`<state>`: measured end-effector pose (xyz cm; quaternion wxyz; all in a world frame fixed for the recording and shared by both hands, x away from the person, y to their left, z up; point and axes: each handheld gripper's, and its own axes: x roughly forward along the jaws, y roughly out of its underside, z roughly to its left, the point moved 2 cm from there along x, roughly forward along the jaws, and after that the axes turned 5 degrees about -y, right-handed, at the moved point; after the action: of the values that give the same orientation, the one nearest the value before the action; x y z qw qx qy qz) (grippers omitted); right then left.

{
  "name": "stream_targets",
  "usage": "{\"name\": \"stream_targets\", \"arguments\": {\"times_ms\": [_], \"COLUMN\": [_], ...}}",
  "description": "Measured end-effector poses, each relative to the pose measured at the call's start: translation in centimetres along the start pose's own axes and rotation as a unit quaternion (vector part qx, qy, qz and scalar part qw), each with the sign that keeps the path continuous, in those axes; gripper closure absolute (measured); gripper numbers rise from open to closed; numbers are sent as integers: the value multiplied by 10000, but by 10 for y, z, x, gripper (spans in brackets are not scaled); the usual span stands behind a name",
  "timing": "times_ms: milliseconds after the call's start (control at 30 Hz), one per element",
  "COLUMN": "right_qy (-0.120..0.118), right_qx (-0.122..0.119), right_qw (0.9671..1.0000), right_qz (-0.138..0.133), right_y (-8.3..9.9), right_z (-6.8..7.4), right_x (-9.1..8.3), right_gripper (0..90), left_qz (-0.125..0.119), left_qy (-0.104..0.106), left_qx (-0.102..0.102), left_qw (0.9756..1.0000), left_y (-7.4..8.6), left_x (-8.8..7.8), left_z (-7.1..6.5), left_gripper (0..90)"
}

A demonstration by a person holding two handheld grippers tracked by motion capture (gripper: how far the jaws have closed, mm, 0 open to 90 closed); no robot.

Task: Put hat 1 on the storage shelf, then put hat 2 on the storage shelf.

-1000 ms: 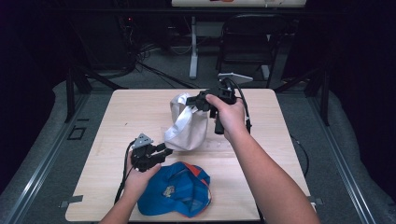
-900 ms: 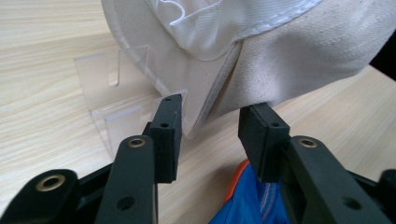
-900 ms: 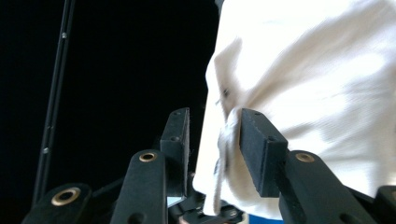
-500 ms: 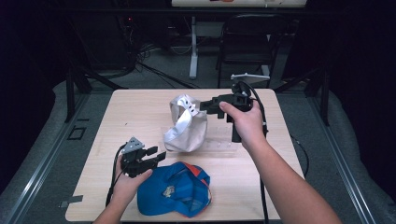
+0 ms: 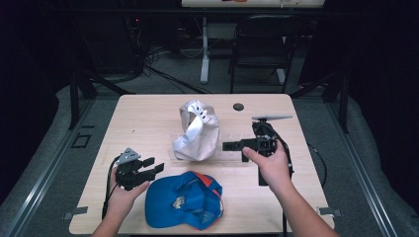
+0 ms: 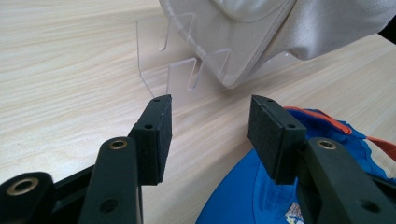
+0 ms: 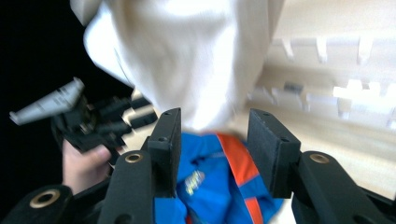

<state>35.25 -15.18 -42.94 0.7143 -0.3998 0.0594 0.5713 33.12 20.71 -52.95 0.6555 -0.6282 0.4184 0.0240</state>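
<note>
Desk (image 5: 148, 118): light wood top, the landmark for all that follows.
Black disc (image 5: 238, 106): small and round, lying on the desk near its far edge.
Folding chair (image 5: 260, 52): dark, on the floor beyond the desk's far edge.
White post (image 5: 204, 49): upright beyond the far edge, left of the chair.
Cables (image 5: 163, 74): strewn over the floor behind the desk.
</note>
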Motion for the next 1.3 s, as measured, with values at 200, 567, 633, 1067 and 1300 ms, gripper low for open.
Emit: {"name": "stream_targets", "arguments": {"times_ms": [200, 567, 633, 1067, 1300], "right_qy": [88, 171, 179, 479, 354], "right_qx": [-54, -70, -109, -251, -301], "right_qw": [9999, 9998, 9998, 9981, 9984], "right_qz": [130, 0, 2, 299, 315], "right_y": [37, 79, 84, 108, 115], "right_z": [-16, -38, -40, -51, -47], "right_x": [15, 22, 22, 33, 23], "right_gripper": [553, 550, 550, 555, 551], "left_qz": [37, 19, 7, 127, 140], "left_qy": [-4, 6, -1, -18, 18], "left_qx": [33, 17, 20, 48, 88], "left_qw": [10000, 10000, 10000, 9999, 9999], "left_y": [1, 0, 0, 0, 0], "left_x": [0, -1, 0, -6, -7], "left_z": [-1, 1, 2, -1, -6], "left_gripper": [493, 492, 491, 509, 513]}}
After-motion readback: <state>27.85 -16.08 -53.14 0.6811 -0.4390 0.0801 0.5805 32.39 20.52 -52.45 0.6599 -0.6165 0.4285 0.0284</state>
